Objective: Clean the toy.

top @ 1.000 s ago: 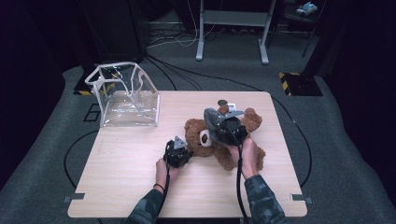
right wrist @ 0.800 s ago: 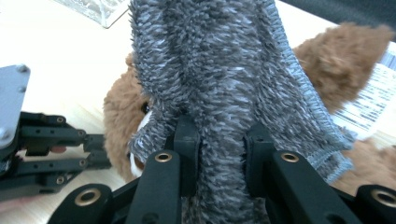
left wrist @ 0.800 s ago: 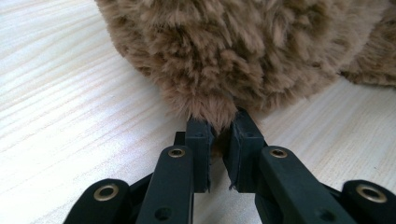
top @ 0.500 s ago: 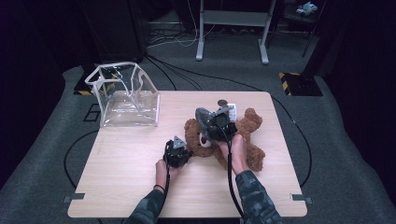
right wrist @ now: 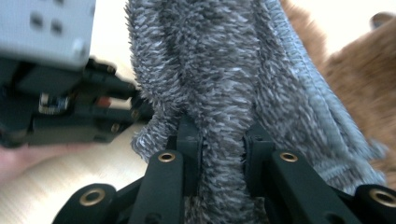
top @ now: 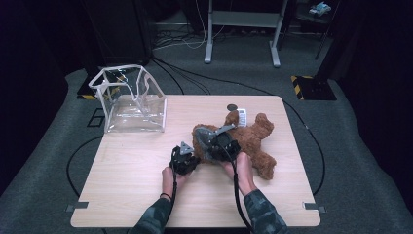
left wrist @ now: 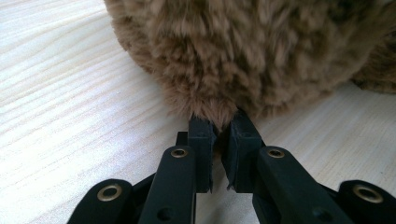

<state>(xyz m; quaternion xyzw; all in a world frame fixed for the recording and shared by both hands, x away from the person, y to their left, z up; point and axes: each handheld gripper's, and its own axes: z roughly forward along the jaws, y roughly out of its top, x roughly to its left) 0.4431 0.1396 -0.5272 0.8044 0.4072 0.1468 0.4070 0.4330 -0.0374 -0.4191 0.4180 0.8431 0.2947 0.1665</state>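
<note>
R tongs [right wrist: 219, 140] w/ grey cloth [right wrist: 224, 70] moved down onto bear's head [top: 204, 139]; L tongs [left wrist: 218, 135] pinch bear fur. Dressing/wiping underway.

The right gripper [top: 214, 146], clamped on a fuzzy grey knitted cloth [right wrist: 224, 93], has come down and leftward across the brown plush teddy bear [top: 253, 141]. The cloth now lies over the bear's head, nearer the left gripper [top: 187, 156].
</note>
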